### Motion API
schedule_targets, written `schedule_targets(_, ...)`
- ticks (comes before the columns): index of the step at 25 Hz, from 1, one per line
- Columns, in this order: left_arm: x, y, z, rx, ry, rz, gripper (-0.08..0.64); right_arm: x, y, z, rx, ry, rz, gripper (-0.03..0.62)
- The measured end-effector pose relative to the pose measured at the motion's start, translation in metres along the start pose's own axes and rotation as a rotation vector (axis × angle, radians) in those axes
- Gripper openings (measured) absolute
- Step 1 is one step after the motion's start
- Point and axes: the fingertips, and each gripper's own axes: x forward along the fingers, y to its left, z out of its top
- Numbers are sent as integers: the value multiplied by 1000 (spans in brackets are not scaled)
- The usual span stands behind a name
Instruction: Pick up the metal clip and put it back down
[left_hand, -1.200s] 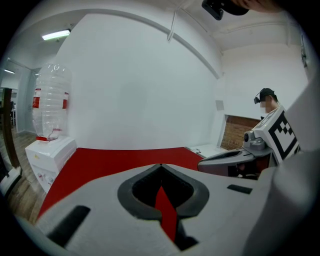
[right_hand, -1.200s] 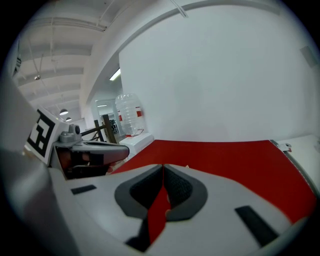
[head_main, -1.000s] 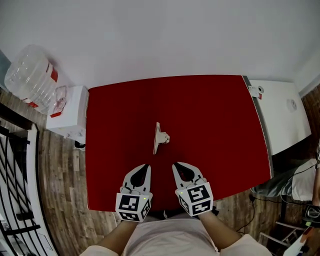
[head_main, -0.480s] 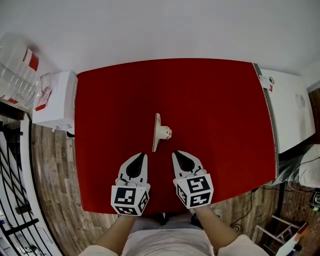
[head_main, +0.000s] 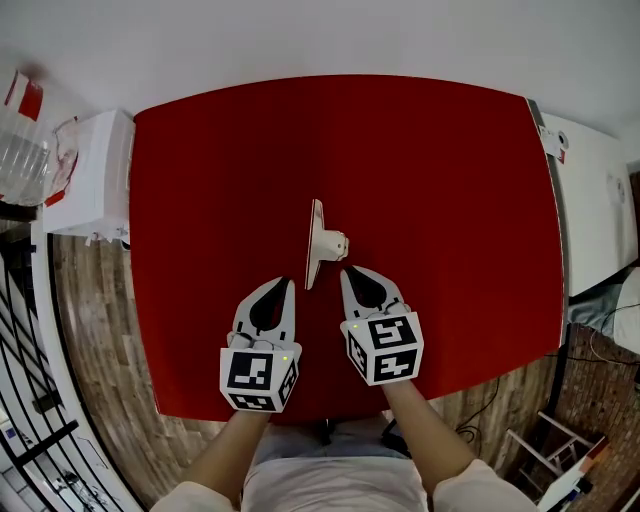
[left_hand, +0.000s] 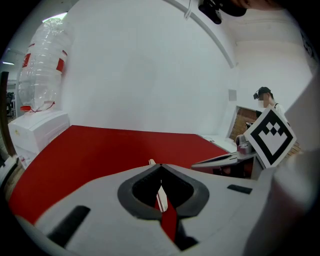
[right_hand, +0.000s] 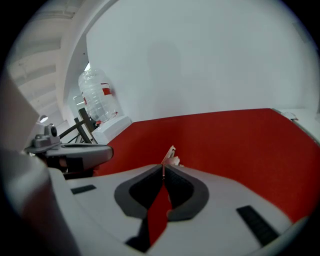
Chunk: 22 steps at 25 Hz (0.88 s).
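The metal clip (head_main: 320, 243), a pale flat strip with a small knob on its right side, lies on the red table (head_main: 430, 180) near the middle. My left gripper (head_main: 284, 283) sits just below and left of it, jaws shut and empty. My right gripper (head_main: 347, 270) sits just below and right of it, also shut with nothing held. In the right gripper view the clip (right_hand: 171, 156) shows just past the closed fingertips. In the left gripper view the clip (left_hand: 151, 162) peeks over the closed jaws.
A white cabinet (head_main: 92, 180) with a clear water bottle (head_main: 22, 140) stands left of the table. A white surface (head_main: 595, 200) adjoins the table's right edge. Wooden floor shows below the near edge.
Both grippers have moved forward toward the clip and now sit close beneath it. The head view has shifted, so the table fills more of the frame.
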Motion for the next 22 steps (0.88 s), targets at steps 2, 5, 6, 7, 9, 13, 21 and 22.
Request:
schedule_targets(2,5,2,-2,-3,2,-1,7,9,-2,-5,26,10,15,9)
schedule_targets(5,8,3,-7,-8,10,-2,7,22,-3,-10,77,22,38,101)
schedule_targets(6,9,3,-10,-10,16,-2,6,26,-5,-12,95,27,39,113)
schedule_targets(7,10,3,-14,-13,22,-2,6,31,-7,-14,116,33,41,118)
schedule_targets(9,11,3,-21,-22,34,-1,6,40,-11,-17,163,48,45,121)
schedule_targets(13,12,5,-29,-39,46,2,6,56,-17,-19,234,67,58,123)
schedule_targets(21,11,10,-37,-41,59,13,6,70,-17,-18,274,70,93,120)
schedule_targets(22,11,10,-37,-39,61,14,6,71,-16,-17,277,68,100,117)
